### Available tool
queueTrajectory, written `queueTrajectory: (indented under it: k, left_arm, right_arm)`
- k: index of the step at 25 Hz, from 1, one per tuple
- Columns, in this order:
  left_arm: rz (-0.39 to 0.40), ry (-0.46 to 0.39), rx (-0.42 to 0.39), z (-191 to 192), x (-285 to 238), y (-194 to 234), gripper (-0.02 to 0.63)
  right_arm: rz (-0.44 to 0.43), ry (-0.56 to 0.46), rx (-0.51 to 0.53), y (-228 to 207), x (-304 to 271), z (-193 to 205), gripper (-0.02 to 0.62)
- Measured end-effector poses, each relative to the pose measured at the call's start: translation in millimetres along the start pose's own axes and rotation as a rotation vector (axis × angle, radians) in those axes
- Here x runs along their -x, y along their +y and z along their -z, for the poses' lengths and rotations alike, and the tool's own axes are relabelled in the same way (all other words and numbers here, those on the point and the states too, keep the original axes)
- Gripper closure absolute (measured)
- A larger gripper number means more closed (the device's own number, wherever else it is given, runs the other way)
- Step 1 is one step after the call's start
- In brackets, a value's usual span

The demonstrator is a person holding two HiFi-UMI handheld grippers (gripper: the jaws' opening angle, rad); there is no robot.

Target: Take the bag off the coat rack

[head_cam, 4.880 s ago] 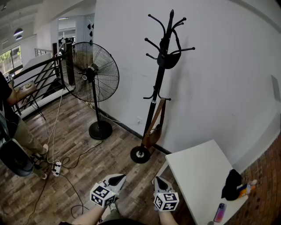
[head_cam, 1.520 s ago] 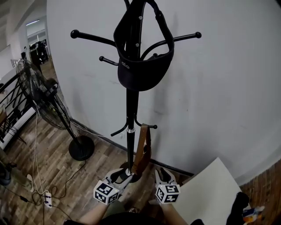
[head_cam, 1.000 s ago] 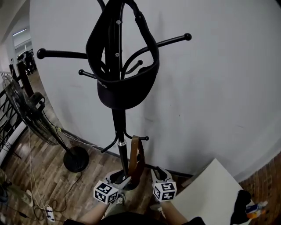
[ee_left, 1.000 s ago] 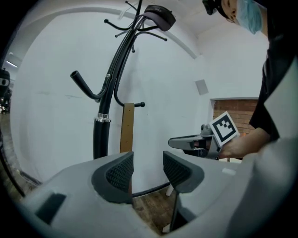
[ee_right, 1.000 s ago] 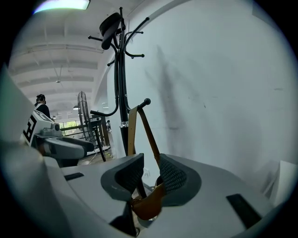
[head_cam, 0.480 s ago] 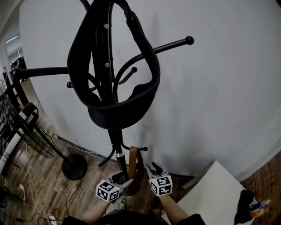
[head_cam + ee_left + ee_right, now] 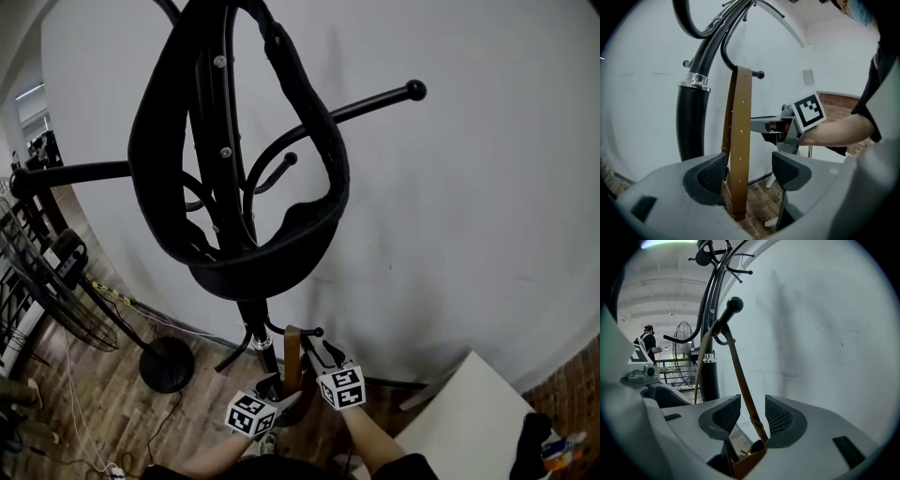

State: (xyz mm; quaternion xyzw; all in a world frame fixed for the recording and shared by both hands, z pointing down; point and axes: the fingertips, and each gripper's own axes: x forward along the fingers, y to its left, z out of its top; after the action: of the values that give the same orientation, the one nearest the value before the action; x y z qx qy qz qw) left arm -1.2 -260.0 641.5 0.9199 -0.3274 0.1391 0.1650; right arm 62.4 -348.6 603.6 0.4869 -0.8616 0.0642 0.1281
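1. The coat rack stands against the wall. A black sling-shaped item is draped over its upper arms, clear of the work below.
2. The brown bag hangs low on the pole, its strap looped over 1 short peg, so I'd say it must be lifted up and off.
3. The left gripper and right gripper each straddle 1 side of the strap. Both jaws have just been opening and clamp nothing, probably ready to pinch.
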Motion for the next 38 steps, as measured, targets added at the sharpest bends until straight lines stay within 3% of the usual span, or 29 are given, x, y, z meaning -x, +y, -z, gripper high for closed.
queueTrajectory:
  k: [8, 17, 20, 25, 31, 38]
  left_arm:
    - [-0.031, 0.036, 0.029, 10.9, -14.7, 5.2, 0.282]
    - [-0.118, 0.111, 0.015, 30.2, -35.3, 16.3, 0.285]
    - [-0.145, 0.128, 0.005, 30.2, -41.6, 20.1, 0.341]
    - [-0.177, 0.152, -0.011, 33.6, -44.7, 27.9, 0.431]
    - [-0.207, 0.15, -0.02, 37.6, -44.3, 34.5, 0.449]
    - [-0.191, 0.111, -0.028, 31.8, -34.3, 34.8, 0.457]
  right_arm:
    - [-0.06, -0.001, 0.03, 7.2, -33.5, -2.8, 0.44]
    - [-0.082, 0.008, 0.037, 10.8, -46.1, 1.6, 0.464]
    - [-0.086, 0.015, 0.036, 14.6, -47.0, 5.4, 0.512]
    - [-0.092, 0.024, 0.035, 17.3, -45.2, 7.0, 0.535]
    - [-0.097, 0.034, 0.026, 18.4, -42.3, 8.2, 0.575]
    - [-0.055, 0.037, -0.015, 5.3, -35.2, 7.8, 0.583]
